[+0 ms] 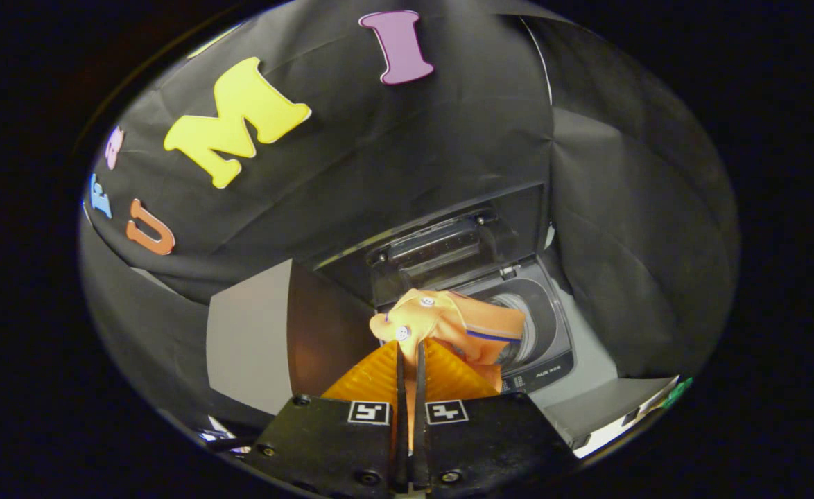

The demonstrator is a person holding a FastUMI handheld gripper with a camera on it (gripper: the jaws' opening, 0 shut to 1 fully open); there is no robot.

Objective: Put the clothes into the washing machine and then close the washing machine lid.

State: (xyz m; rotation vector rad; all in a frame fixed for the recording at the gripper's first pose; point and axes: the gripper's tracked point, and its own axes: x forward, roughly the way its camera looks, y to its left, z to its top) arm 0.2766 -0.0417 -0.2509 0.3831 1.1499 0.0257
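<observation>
The gripper (410, 353) points forward and a little downward, its two fingers (372, 378) drawn almost together so that a thin slit is all that parts them along their length. Both fingers press on a fold of the orange garment (448, 322), which is pinched in that slit and bunches out past the fingertips, hanging free of any support beneath it. The gripper's body sits level, with the two square markers (369, 412) on its front blocks side by side, one to each finger.
</observation>
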